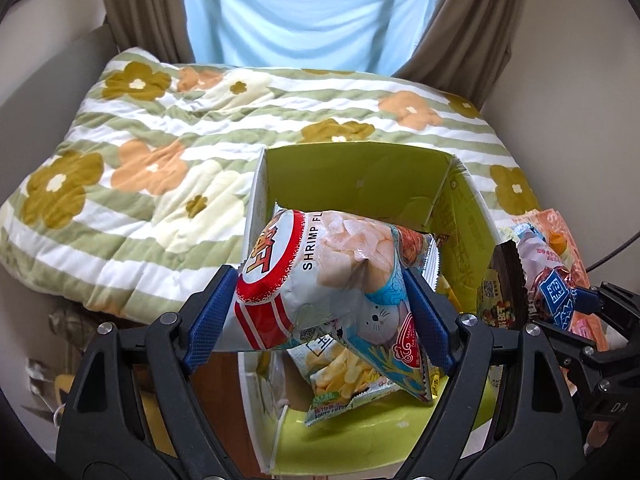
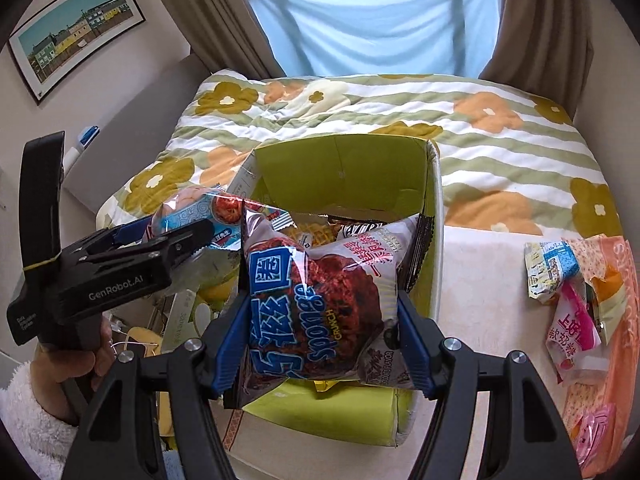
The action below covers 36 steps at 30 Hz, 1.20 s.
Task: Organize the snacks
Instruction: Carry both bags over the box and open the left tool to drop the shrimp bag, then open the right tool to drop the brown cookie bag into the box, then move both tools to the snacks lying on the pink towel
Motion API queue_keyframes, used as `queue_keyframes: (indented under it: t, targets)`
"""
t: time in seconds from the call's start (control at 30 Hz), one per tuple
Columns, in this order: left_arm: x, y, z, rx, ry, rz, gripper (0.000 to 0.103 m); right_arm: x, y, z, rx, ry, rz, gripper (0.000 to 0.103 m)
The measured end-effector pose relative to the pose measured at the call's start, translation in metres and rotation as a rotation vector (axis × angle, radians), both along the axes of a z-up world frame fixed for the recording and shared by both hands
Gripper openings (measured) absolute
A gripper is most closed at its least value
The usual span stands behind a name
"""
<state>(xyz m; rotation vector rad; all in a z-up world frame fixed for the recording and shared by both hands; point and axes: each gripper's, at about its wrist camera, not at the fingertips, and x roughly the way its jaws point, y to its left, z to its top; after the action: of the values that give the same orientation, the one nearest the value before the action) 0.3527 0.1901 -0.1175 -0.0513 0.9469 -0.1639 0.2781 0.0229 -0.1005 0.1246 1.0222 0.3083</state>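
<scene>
Left wrist view: the left gripper [image 1: 320, 304] has its blue pads [image 1: 210, 316] pressed on both sides of a puffed shrimp chips bag [image 1: 320, 264], red-and-white label to one side, a cartoon seal near the bottom. The bag hangs over the open top of a green cardboard box [image 1: 360, 176]. Inside the box, lower down, lies a yellow snack packet [image 1: 340, 376].

The box stands on a bed, at the near edge of a striped flower-print quilt [image 1: 140, 152]. Behind the quilt hang brown curtains [image 1: 136, 4] on either side of a pale blue sheet [image 1: 304, 12] across the window.

Right wrist view: the right gripper [image 2: 324, 320] is clamped on a Sponge Crunch bag [image 2: 320, 296], dark red with blue lettering, held over the near side of the same box [image 2: 340, 168]. More packets [image 2: 316, 232] show inside, behind the held bag.

The left gripper enters this view from the left, black body, shrimp bag between its fingers at the box's left rim. A hand [image 2: 68, 364] in a fluffy white sleeve [image 2: 28, 412] grips its handle.

At the bed's right edge, on a pale cloth [image 2: 488, 280], sits a loose heap of snacks: a blue-and-white packet [image 2: 552, 268], a pink packet [image 2: 576, 328], an orange bag [image 2: 616, 280] under them, well apart from the box. A framed picture [image 2: 80, 28] of coloured houses hangs on the left wall.
</scene>
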Motion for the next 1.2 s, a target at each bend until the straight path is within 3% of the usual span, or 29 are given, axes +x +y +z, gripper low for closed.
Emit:
queue_keyframes:
  t: [0.17, 0.3, 0.77, 0.87, 0.93, 1.03, 1.2]
  targets:
    - [0.017, -0.004, -0.005, 0.0, 0.001, 0.007, 0.085, 0.012, 0.005, -0.009, -0.009, 0.015, -0.001, 0.064]
    - [0.029, -0.004, -0.006, 0.01, 0.007, 0.03, 0.103, 0.021, 0.006, -0.017, -0.003, 0.025, 0.014, 0.064]
    - [0.004, 0.03, -0.002, 0.006, 0.028, 0.128, 0.103, 0.031, 0.032, -0.04, -0.073, 0.059, 0.106, 0.068]
    - [-0.004, 0.034, 0.003, 0.01, 0.014, 0.142, 0.103, 0.029, 0.034, -0.039, -0.068, 0.029, 0.101, 0.076]
    - [-0.009, 0.036, 0.006, 0.009, 0.008, 0.147, 0.103, 0.025, 0.034, -0.034, -0.056, -0.001, 0.112, 0.098]
    - [-0.018, 0.037, 0.01, 0.014, 0.0, 0.149, 0.103, 0.018, 0.031, -0.026, -0.053, -0.062, 0.117, 0.1]
    - [-0.032, 0.037, 0.014, 0.007, -0.007, 0.141, 0.103, 0.005, 0.025, -0.022, -0.058, -0.069, 0.111, 0.1]
